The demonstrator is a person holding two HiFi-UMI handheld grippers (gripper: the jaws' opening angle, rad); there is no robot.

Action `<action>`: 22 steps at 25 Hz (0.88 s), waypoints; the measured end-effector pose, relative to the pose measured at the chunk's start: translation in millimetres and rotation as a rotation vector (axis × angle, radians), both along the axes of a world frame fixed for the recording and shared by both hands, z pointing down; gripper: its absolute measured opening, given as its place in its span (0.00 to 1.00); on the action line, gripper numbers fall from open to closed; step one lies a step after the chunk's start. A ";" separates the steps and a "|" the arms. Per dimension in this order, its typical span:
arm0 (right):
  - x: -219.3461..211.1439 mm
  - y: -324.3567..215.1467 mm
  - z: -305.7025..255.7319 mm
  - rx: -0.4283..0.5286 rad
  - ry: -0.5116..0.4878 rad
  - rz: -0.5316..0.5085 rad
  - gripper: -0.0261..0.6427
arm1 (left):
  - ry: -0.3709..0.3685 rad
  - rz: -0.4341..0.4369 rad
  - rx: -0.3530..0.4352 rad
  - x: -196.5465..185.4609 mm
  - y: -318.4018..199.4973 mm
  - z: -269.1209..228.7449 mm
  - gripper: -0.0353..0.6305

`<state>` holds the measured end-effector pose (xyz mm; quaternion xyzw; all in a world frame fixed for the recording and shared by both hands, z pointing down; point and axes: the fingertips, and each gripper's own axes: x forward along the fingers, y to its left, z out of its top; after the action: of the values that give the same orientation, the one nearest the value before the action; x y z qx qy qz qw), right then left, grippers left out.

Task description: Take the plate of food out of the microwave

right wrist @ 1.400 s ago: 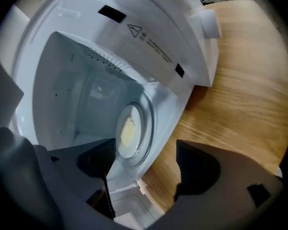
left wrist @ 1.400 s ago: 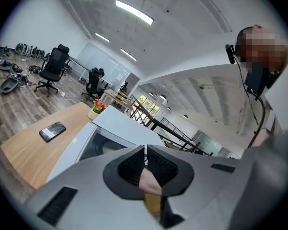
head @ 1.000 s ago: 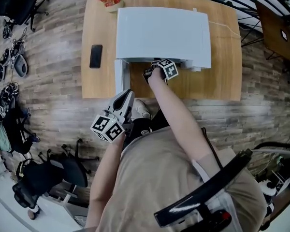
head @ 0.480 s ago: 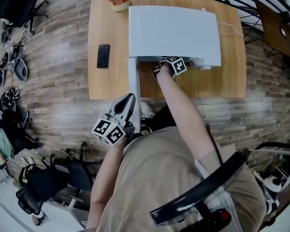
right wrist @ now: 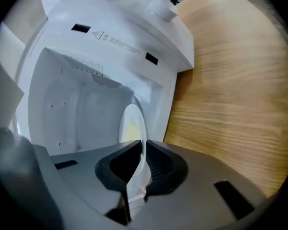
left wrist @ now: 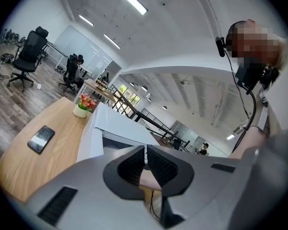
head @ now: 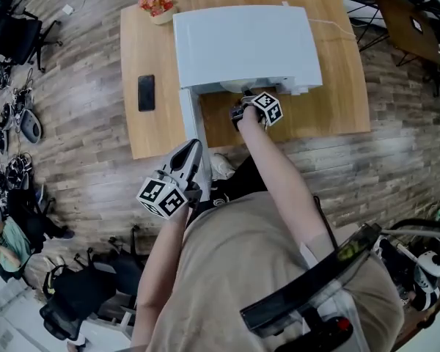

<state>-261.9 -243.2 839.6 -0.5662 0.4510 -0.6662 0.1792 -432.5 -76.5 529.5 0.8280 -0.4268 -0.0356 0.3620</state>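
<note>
Pinching the near rim of the plate (right wrist: 132, 126), the right gripper (right wrist: 143, 152), whose jaws have just been closing on it, is reaching into the microwave (head: 242, 42) on the tabletop (head: 150, 50). The plate is lying inside the cavity, ready for sliding out. The left gripper (left wrist: 145, 164) is hanging closed and empty by the open door (head: 189, 119), out of the way.

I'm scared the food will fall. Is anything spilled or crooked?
Nothing stands out. The right gripper has just been closing its jaws, and they now pinch the rim of the plate at the mouth of the microwave. No spill shows on the table.
</note>
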 end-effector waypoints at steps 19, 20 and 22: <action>32.8 54.1 -59.6 0.222 -0.165 -0.197 0.06 | -0.028 -0.030 0.009 40.3 32.7 4.1 0.06; 34.7 57.6 -67.3 0.231 -0.174 -0.225 0.06 | -0.027 -0.045 0.007 41.6 31.3 3.5 0.06; 39.9 63.6 -84.2 0.243 -0.191 -0.283 0.06 | -0.016 -0.078 0.001 45.1 28.1 3.2 0.06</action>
<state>-222.0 -179.6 755.5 -0.4054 0.5842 -0.6761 0.1930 -387.4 -48.5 532.7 0.8112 -0.4616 -0.0434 0.3564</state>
